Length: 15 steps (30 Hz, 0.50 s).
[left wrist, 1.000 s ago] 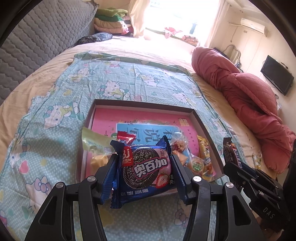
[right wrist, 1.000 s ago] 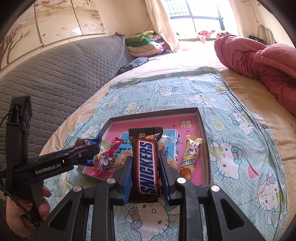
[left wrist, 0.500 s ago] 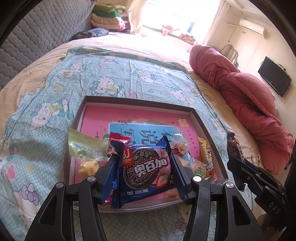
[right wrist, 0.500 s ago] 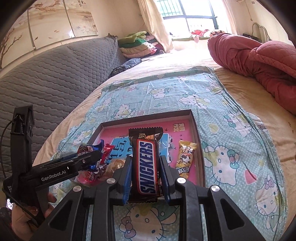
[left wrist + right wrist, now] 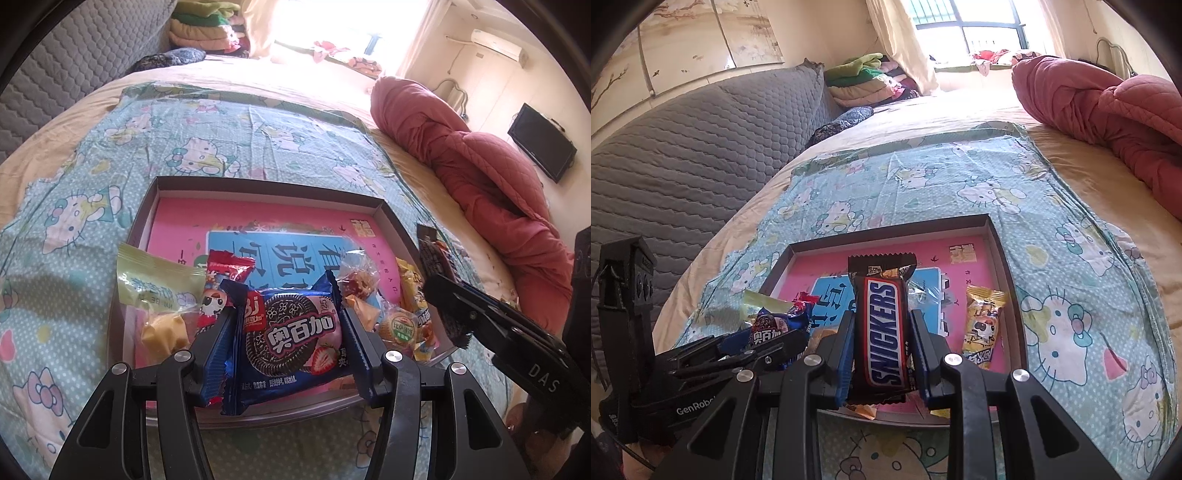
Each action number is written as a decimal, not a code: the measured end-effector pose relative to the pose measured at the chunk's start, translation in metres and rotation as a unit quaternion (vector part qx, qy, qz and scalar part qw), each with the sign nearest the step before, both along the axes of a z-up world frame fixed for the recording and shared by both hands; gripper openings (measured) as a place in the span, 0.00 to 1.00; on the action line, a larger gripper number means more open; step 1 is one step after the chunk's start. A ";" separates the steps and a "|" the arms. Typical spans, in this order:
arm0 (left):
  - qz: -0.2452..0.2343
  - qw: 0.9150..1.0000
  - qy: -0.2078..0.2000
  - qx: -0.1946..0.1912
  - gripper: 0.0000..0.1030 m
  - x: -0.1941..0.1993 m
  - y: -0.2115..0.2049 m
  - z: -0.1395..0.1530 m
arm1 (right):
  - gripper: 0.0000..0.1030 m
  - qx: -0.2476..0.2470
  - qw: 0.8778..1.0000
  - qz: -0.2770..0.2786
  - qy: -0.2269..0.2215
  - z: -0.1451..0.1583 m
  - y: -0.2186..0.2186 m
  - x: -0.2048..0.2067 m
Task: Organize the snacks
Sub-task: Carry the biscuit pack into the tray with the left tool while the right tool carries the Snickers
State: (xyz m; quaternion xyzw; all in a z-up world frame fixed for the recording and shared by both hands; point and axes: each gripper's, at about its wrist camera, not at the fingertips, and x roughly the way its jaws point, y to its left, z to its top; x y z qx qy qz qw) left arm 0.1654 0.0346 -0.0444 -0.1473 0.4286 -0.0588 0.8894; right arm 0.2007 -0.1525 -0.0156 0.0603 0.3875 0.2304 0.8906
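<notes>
Both grippers hold snacks over the near edge of the box on the bed.

The blue cookie pack point(image 5: 291, 338) is clamped crosswise between the pads of the left gripper point(image 5: 288, 347), above the near end of the shallow brown box point(image 5: 266, 188) with its pink lining. The chocolate bar point(image 5: 884, 332) stands lengthwise in the right gripper point(image 5: 882, 354), whose pads press its sides, also over the box's near edge. In the box lie a green packet point(image 5: 155, 284), a red packet point(image 5: 221, 284), a clear-wrapped sweet point(image 5: 356, 280), a small round cake point(image 5: 399, 326) and a yellow packet point(image 5: 984, 325) by the right wall. The box rests on a light blue cartoon-cat sheet point(image 5: 923, 184); a red quilt point(image 5: 480, 166) is bunched well apart to the right.
</notes>
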 end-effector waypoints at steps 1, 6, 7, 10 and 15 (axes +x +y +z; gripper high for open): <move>-0.001 1.000 0.000 0.000 0.57 0.001 0.000 0.000 | 0.28 -0.001 1.000 0.001 0.001 -0.001 0.002 0.001; -0.008 1.000 0.002 -0.001 0.57 0.002 -0.001 -0.004 | 0.28 -0.004 1.000 0.002 0.010 -0.008 0.009 0.007; -0.008 1.000 0.003 -0.001 0.57 0.002 -0.001 -0.005 | 0.28 -0.005 1.000 0.002 0.012 -0.009 0.010 0.008; -0.007 1.000 0.005 -0.003 0.57 0.002 0.000 -0.006 | 0.28 -0.007 1.000 0.003 0.019 -0.015 0.012 0.011; -0.007 1.000 0.005 -0.006 0.57 0.002 0.001 -0.005 | 0.28 -0.004 1.000 0.001 0.030 -0.021 0.013 0.015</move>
